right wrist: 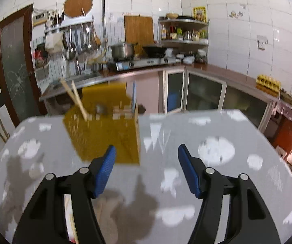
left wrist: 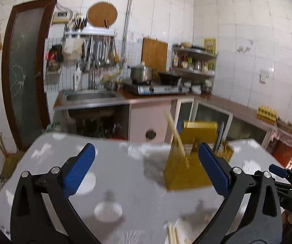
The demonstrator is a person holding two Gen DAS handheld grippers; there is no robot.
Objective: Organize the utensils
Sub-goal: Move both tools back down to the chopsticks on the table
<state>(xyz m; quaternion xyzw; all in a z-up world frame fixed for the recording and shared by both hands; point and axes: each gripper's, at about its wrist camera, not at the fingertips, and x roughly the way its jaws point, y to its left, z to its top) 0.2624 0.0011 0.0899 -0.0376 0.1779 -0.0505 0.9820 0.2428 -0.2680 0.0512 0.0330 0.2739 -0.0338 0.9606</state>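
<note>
So the chopsticks (right wrist: pixel 75 99) are standing in the yellow holder (right wrist: pixel 105 130), long axis leaning with the tips up and to the left. The holder sits on the grey table (right wrist: pixel 217 174), toward its far side. From the left gripper (left wrist: pixel 146 170) it's just ahead, close to the right finger. From the right gripper (right wrist: pixel 146 170) it's ahead and left, near the left finger. Both grippers are tilted down at the table with jaws apart and nothing between them. More chopsticks (left wrist: pixel 173 234) lie on the table under the left one.
</note>
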